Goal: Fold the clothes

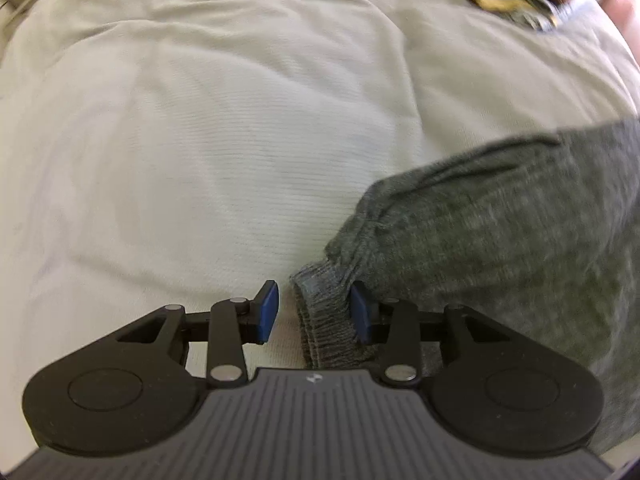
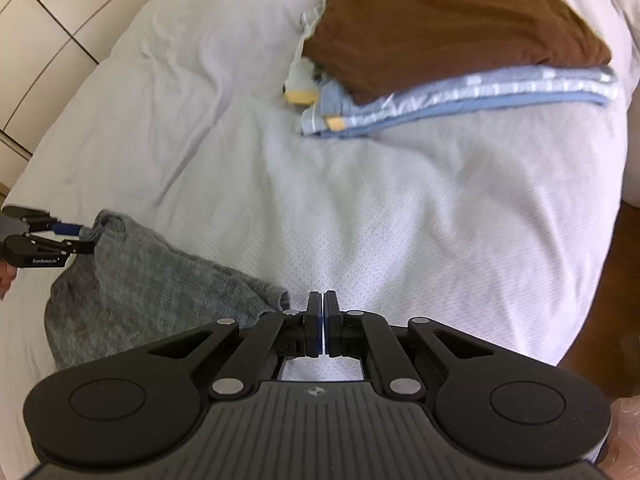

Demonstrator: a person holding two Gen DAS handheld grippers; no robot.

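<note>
My left gripper point(image 1: 316, 312) is spread wide, and the ribbed cuff point(image 1: 326, 320) of the gray sweater point(image 2: 132, 284) sits right between its blue pads. The sweater lies on the white bed point(image 2: 360, 208) and stretches away to the right. My right gripper point(image 2: 323, 326) is pressed together, holding nothing, just beside the sweater's other end.
</note>
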